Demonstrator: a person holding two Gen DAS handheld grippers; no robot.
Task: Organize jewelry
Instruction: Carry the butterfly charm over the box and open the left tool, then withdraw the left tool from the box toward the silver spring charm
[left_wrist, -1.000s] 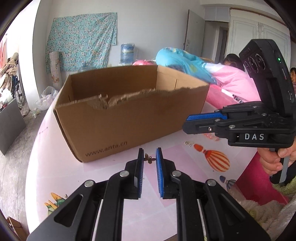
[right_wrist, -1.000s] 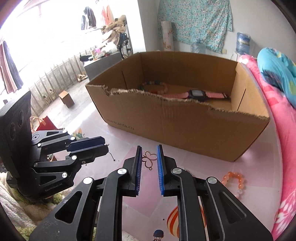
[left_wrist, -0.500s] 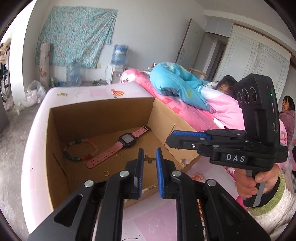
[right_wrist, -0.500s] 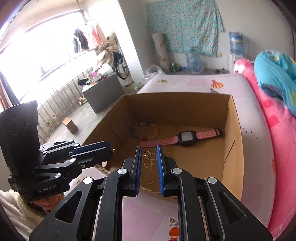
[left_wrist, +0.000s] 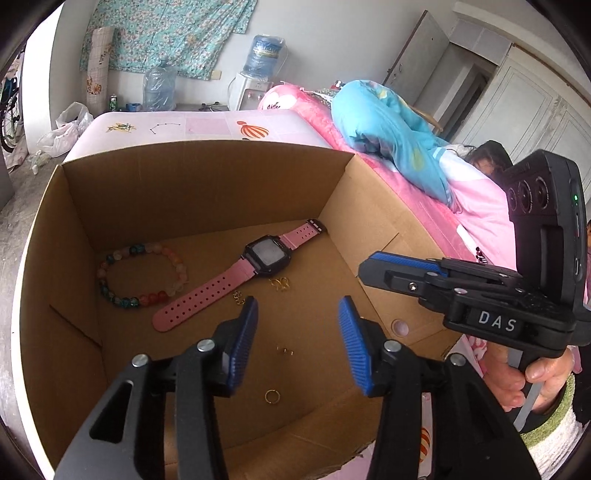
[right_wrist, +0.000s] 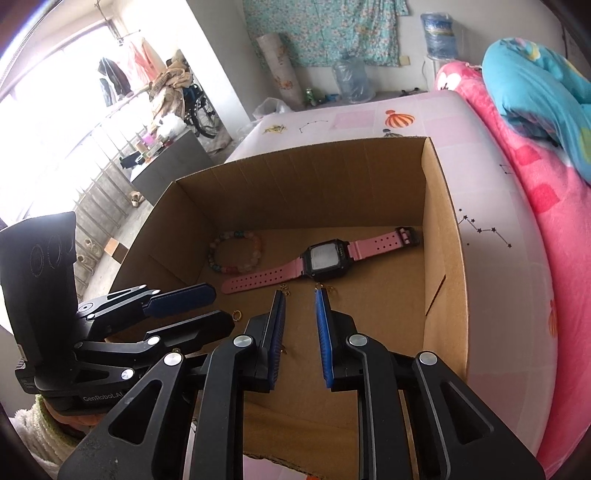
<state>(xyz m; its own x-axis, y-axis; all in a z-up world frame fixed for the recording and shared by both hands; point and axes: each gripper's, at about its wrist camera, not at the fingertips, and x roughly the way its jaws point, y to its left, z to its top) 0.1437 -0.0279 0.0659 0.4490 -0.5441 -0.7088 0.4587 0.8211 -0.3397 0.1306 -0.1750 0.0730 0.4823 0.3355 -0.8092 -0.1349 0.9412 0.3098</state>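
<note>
An open cardboard box (left_wrist: 207, 162) (right_wrist: 443, 236) stands on the pink bed. In it lie a pink watch (left_wrist: 240, 273) (right_wrist: 325, 258), a bead bracelet (left_wrist: 142, 275) (right_wrist: 236, 251), small gold earrings (left_wrist: 279, 283) and a gold ring (left_wrist: 272, 396). My left gripper (left_wrist: 297, 314) hangs open and empty over the box floor; it also shows in the right wrist view (right_wrist: 192, 306). My right gripper (right_wrist: 299, 299) is slightly open over the box with nothing between its pads; it also shows in the left wrist view (left_wrist: 373, 264).
The box sits on a pink patterned mattress (right_wrist: 491, 236). A pink and blue quilt (left_wrist: 388, 122) with a person under it lies to the right. Water bottles (left_wrist: 264, 53) and a floral cloth (left_wrist: 170, 29) stand at the far wall.
Both grippers rose from the mattress over the box and came further in. Both opened; the small gold pieces they held are gone from their pads.
</note>
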